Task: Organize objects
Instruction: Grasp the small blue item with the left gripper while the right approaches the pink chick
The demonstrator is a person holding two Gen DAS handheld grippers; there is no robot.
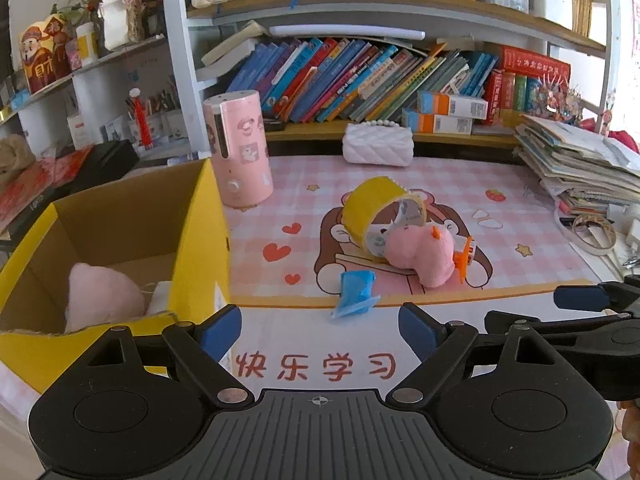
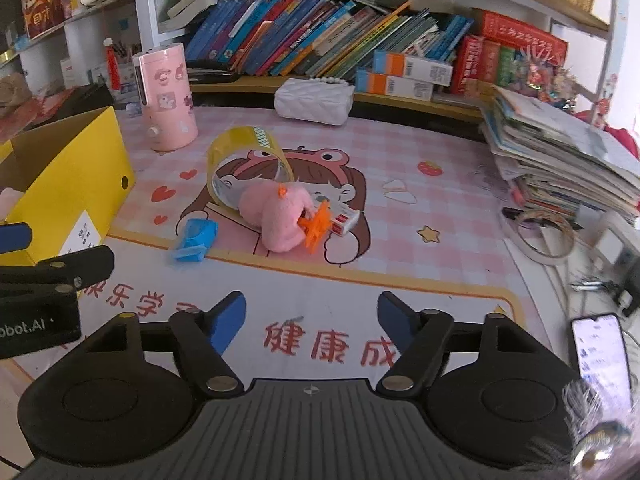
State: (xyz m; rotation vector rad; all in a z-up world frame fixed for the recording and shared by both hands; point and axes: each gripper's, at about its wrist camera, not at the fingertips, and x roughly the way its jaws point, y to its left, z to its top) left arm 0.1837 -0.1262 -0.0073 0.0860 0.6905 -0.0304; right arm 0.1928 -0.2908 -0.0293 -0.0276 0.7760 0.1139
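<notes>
Worktop (image 2: pixel 460 240) is covered by a pink checked cartoon mat. Directly on it: yellow box (image 2: pixel 76 184) at left, pink cylinder (image 2: pixel 166 100) and white quilted purse (image 2: pixel 314 100) toward the back, stack of books (image 2: pixel 560 160) at right. Mid-mat: yellow tape roll (image 2: pixel 240 148), pink plush (image 2: pixel 280 216), blue packet (image 2: pixel 194 238); phone (image 2: pixel 600 356) near right edge.

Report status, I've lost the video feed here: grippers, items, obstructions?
Left gripper open, empty. Right gripper open, empty. Blue packet, pink plush, yellow tape roll on mat; yellow box holds another plush. Nothing between.
</notes>
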